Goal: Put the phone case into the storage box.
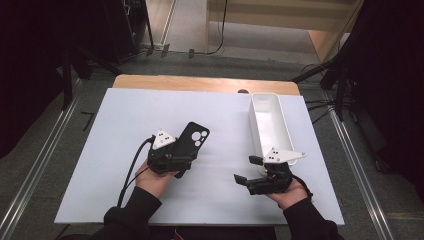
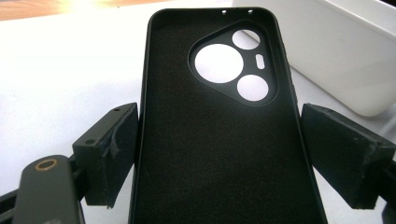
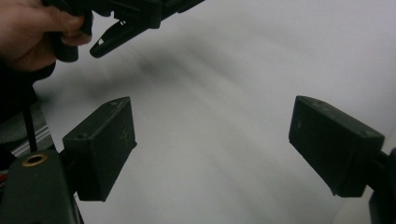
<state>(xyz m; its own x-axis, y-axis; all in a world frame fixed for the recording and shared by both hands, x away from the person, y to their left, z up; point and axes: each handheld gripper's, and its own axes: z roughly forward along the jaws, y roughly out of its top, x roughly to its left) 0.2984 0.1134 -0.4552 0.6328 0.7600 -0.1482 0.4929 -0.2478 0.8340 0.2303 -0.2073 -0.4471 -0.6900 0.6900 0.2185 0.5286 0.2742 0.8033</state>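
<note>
Both pads of the left gripper flank the black phone case near the table's middle, seemingly clamping its soft sides, which could flex and slip free, while the right gripper, open and empty, hovers too far off to catch it.

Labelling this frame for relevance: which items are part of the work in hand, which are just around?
In the job:
- phone case, between the left gripper fingers
- right gripper, open, holding nothing

Just around:
- white bin, at the table's right side
- cables on the floor
</note>
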